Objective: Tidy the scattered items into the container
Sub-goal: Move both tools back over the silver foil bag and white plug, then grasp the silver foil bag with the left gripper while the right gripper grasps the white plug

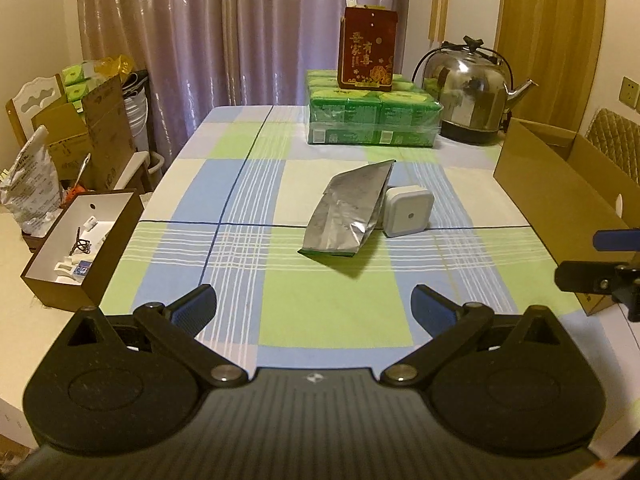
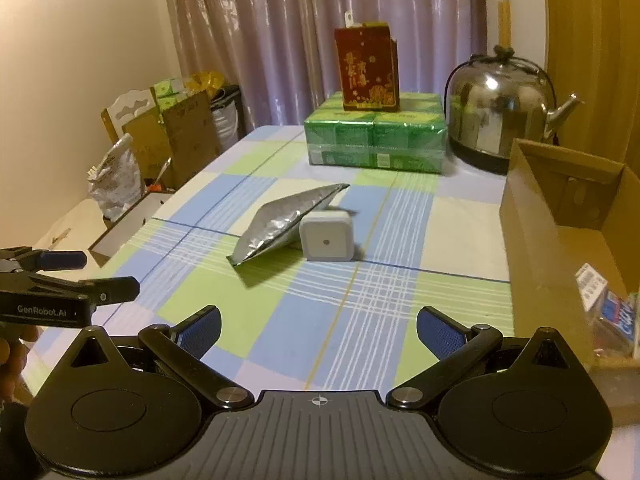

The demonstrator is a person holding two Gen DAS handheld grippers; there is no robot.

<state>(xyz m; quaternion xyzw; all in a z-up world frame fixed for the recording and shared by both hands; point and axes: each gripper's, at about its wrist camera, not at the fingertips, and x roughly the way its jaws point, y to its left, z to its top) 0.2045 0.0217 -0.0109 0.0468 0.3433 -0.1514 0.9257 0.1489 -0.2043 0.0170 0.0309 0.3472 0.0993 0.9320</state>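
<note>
left wrist view: both claws, left claw [image 1: 313, 307] and right claw [image 2: 319, 329], gape empty. mid-tabletop [image 1: 224, 196], the foil pouch [image 1: 347, 212] looks light, crinkly, slippery; its sealed edge suits pinching. the cube [image 1: 407, 216] touching it looks rigid.

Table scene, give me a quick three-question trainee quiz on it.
1. True or false: the silver pouch leans on the white cube.
2. What stands on the green packs? A) kettle B) red box C) cube
3. Which side of the table holds the cardboard box?

Key: 1 true. 2 B, the red box. 3 the right side.
</note>
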